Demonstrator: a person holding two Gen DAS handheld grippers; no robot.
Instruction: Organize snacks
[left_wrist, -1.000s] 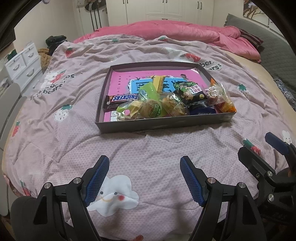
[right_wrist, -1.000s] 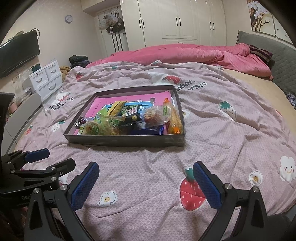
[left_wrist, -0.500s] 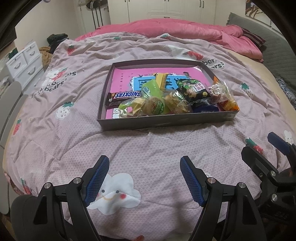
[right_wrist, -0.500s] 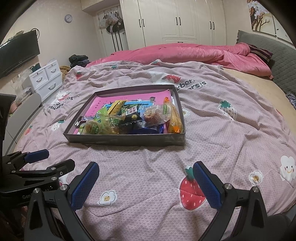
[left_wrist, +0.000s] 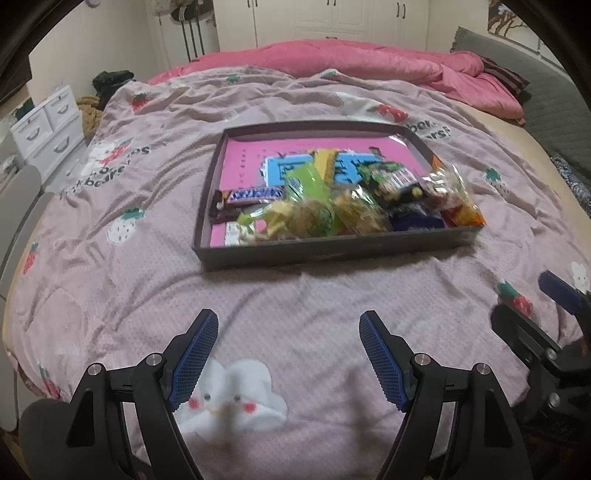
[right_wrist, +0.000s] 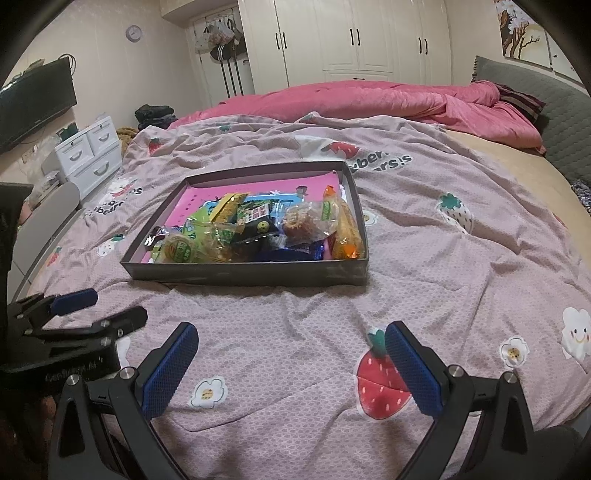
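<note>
Lying crosswise ahead of both wide-open, empty grippers, left gripper (left_wrist: 288, 354) and right gripper (right_wrist: 290, 365), snack tray (left_wrist: 332, 251) on quilt (left_wrist: 110, 295)

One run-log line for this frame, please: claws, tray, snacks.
left claw open, empty, above quilt | right claw open, empty | tray on quilt, ahead of both | snacks piled in tray, untouched

Handheld two-finger grippers: black frames, blue pads

Left gripper (left_wrist: 288, 354) and right gripper (right_wrist: 291, 365) share black angular linkage arms with silver round screw heads at the pivots; each finger carries a blue, fine-textured pad (left_wrist: 194, 354); faint, unreadable lettering marks one black body
</note>
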